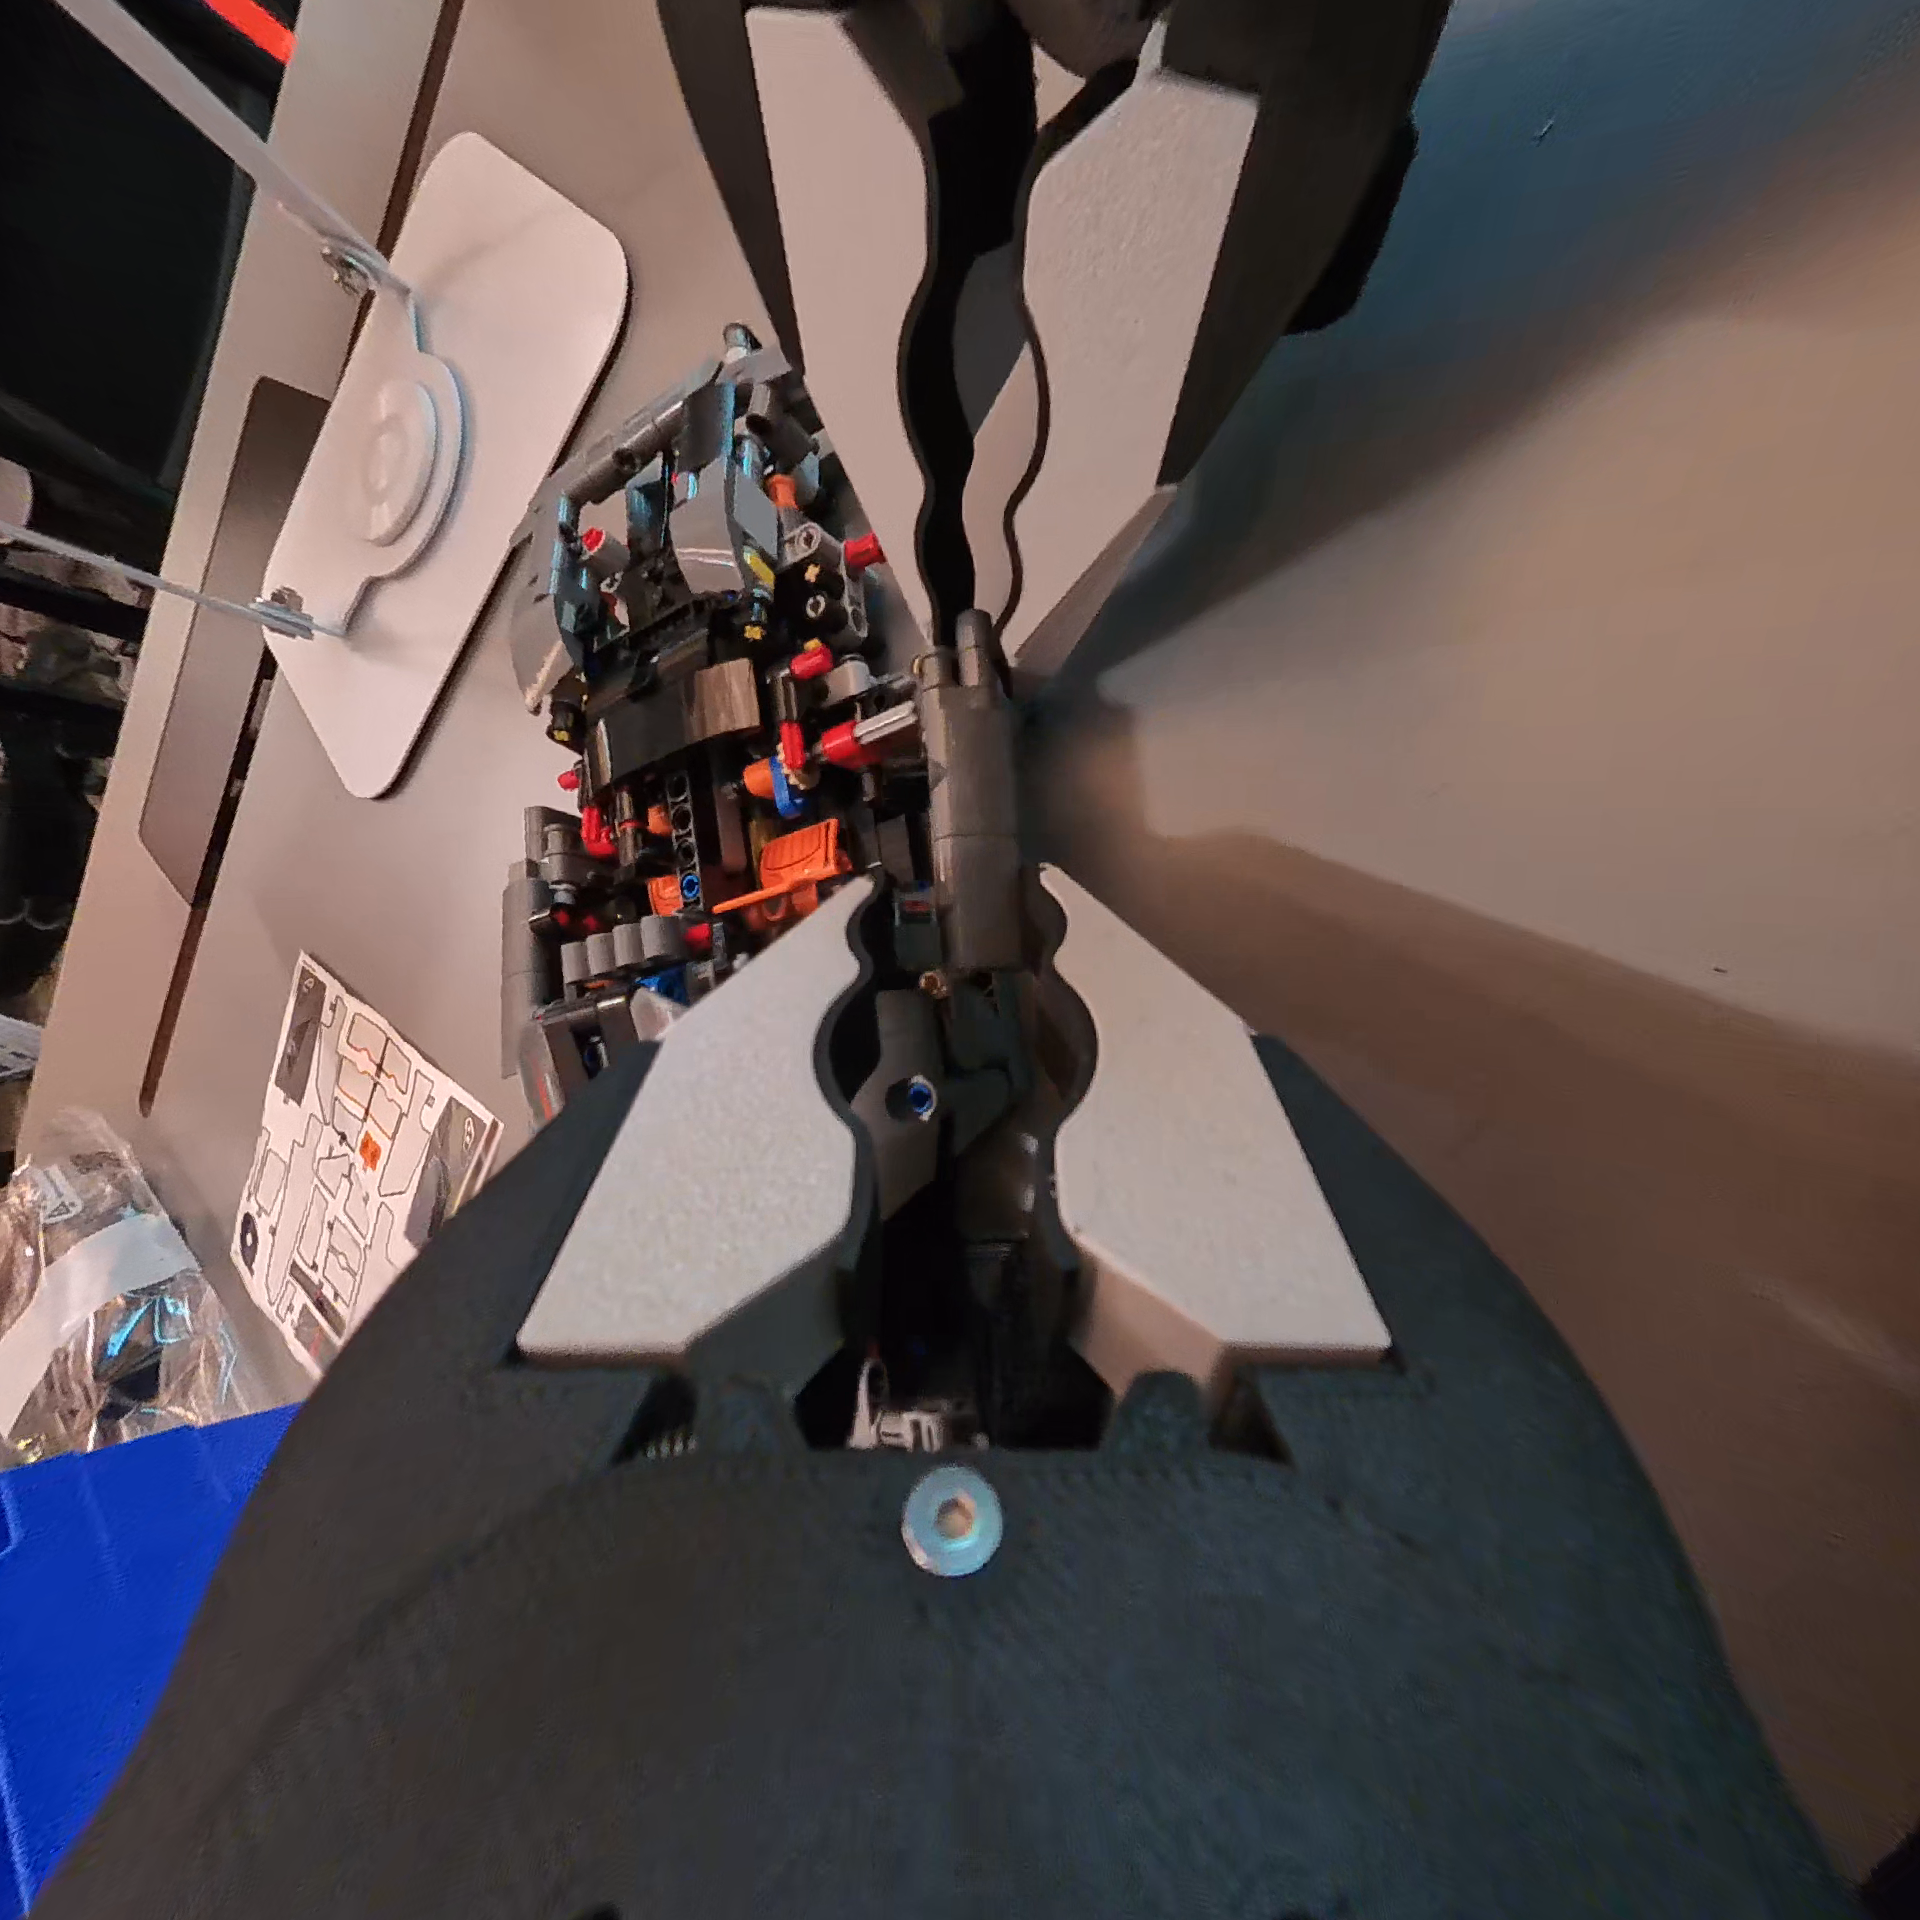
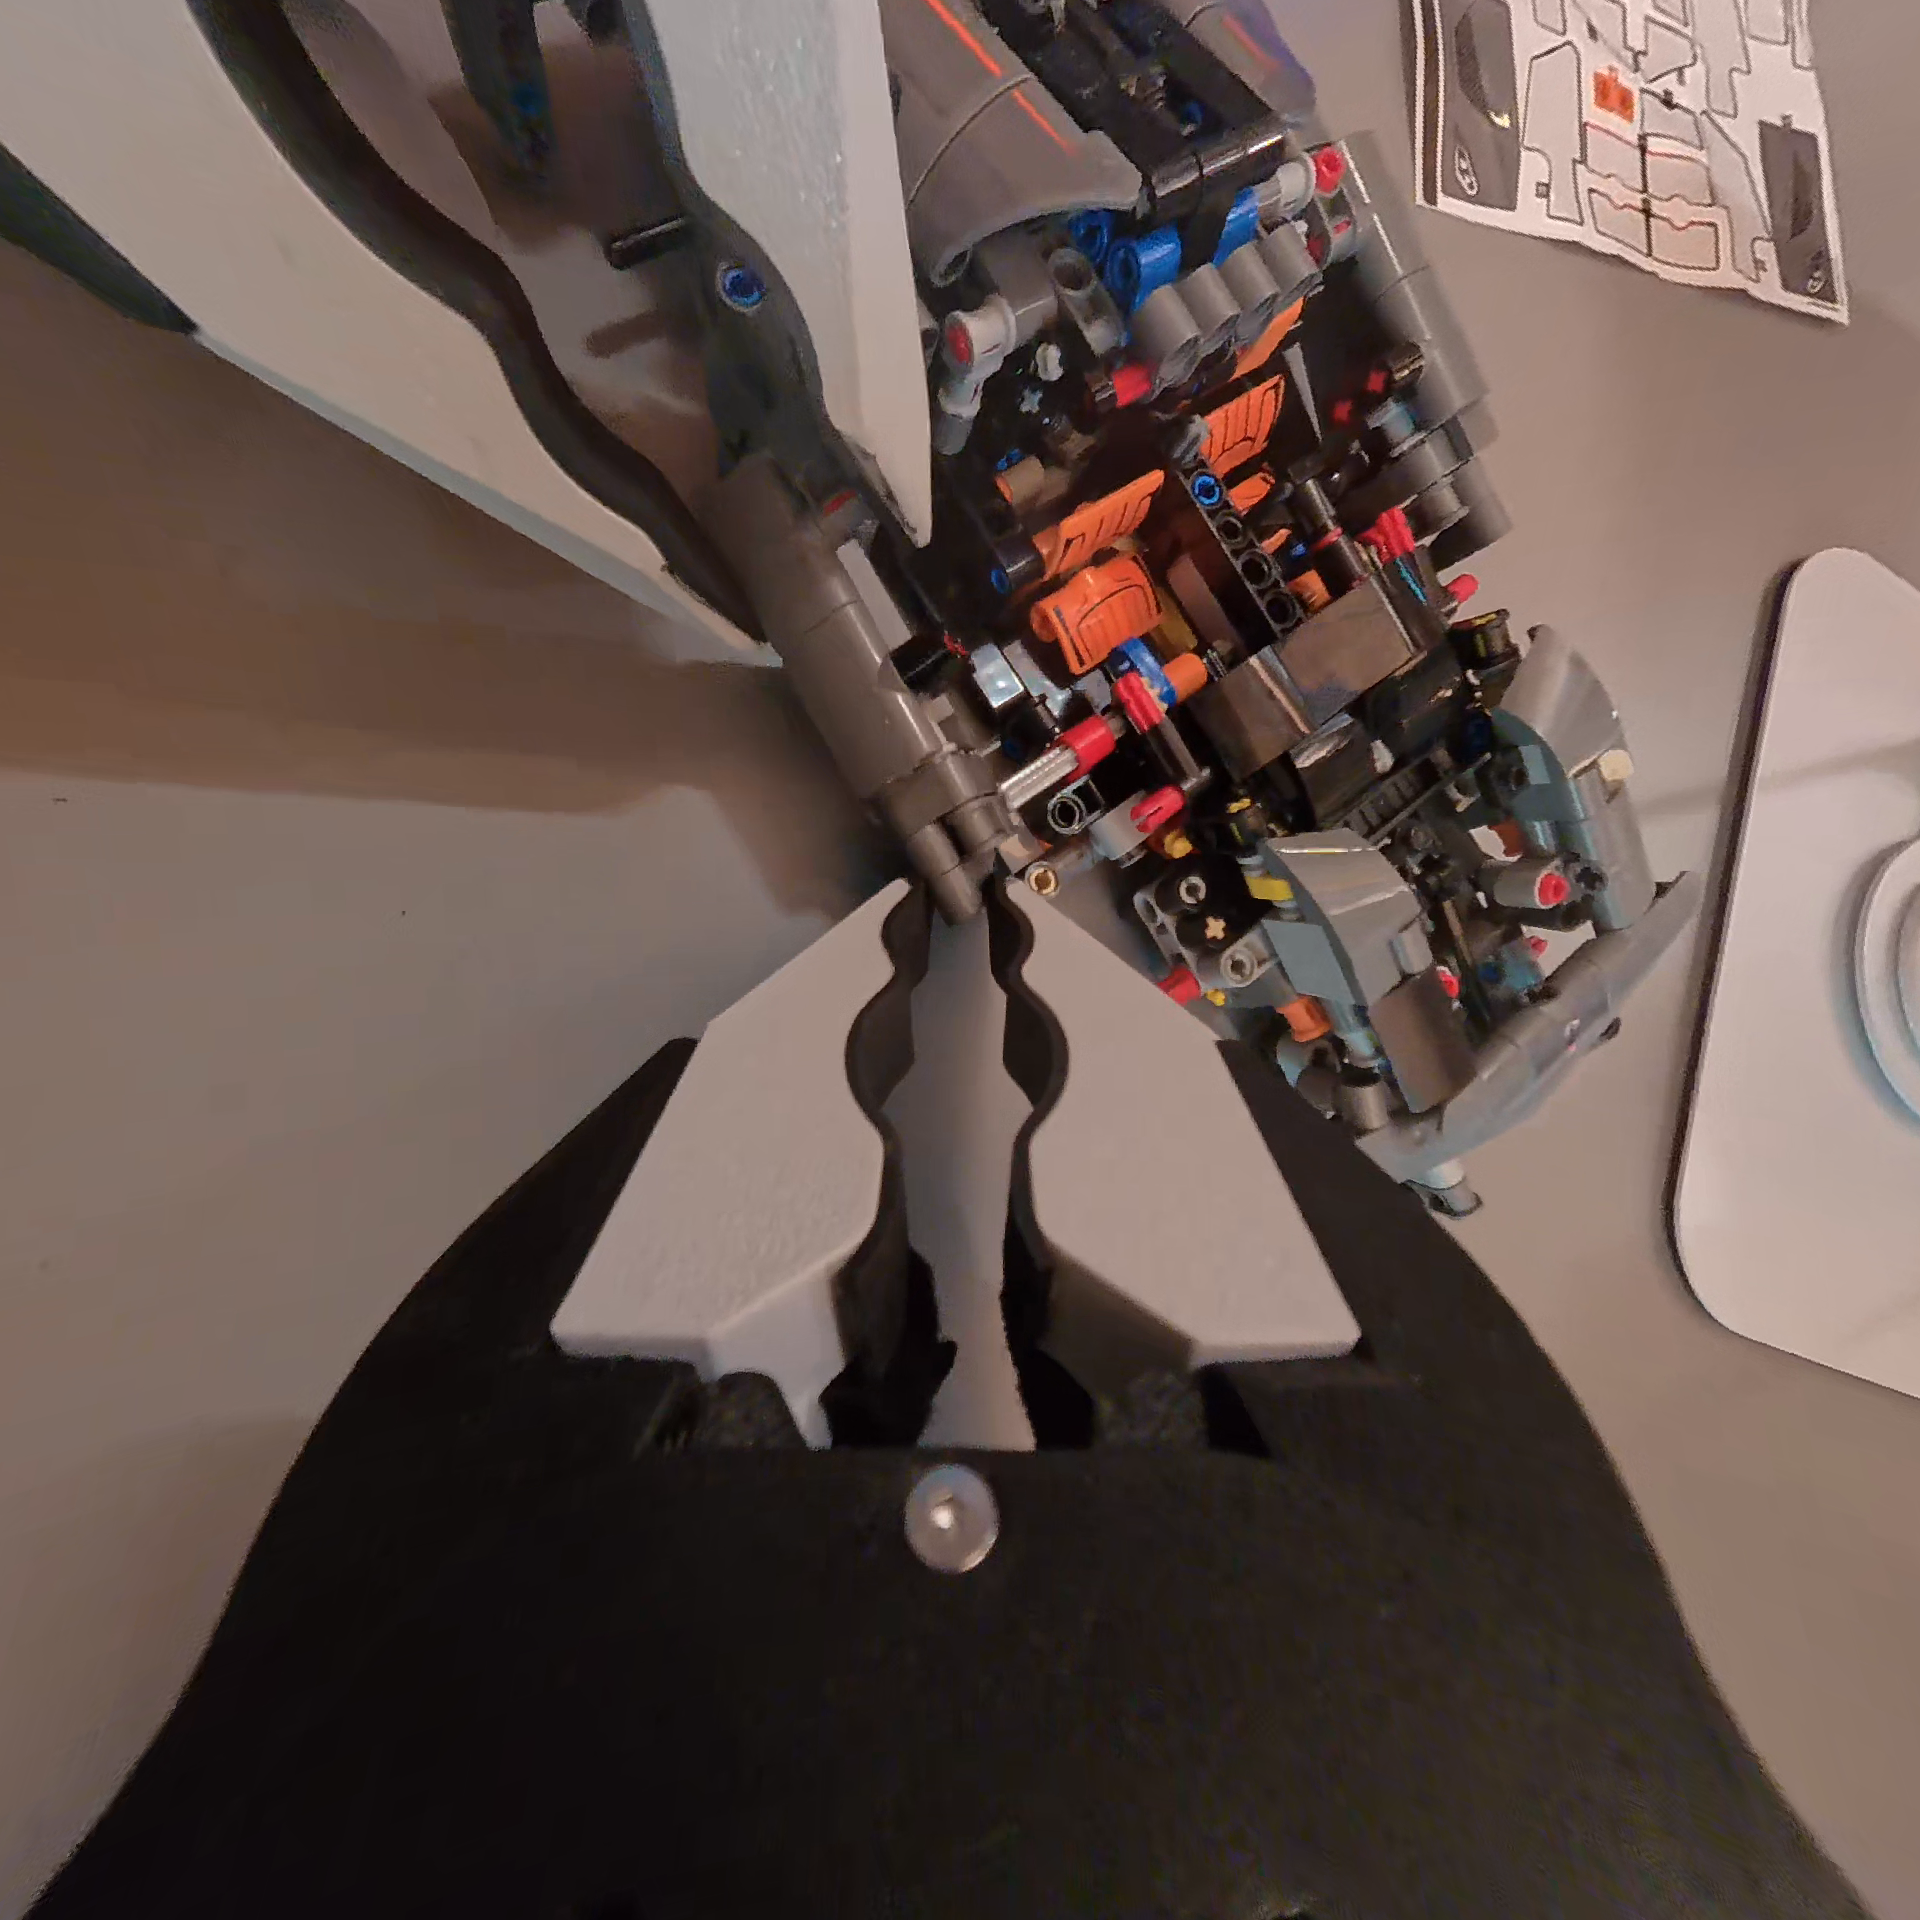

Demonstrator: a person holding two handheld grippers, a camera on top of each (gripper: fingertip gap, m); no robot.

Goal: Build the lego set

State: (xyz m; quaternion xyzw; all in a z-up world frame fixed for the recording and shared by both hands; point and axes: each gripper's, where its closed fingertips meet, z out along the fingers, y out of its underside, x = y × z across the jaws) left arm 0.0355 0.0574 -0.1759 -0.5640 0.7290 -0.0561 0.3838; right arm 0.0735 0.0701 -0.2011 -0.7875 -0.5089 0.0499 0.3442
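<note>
A partly built lego car of grey, black, orange and red parts lies on the grey table; it also shows in the right wrist view. A long dark grey side piece runs along the car's edge. My left gripper is shut on one end of this piece. My right gripper faces it and pinches the other end between its fingertips. Each gripper shows in the other's view: the right one at the top, the left one at the upper left.
A printed sticker sheet lies beside the car. A white rounded stand base sits past the car. Clear bags of parts and a blue bin are at the left. The left gripper's tips are roughly 5 cm from the right gripper's.
</note>
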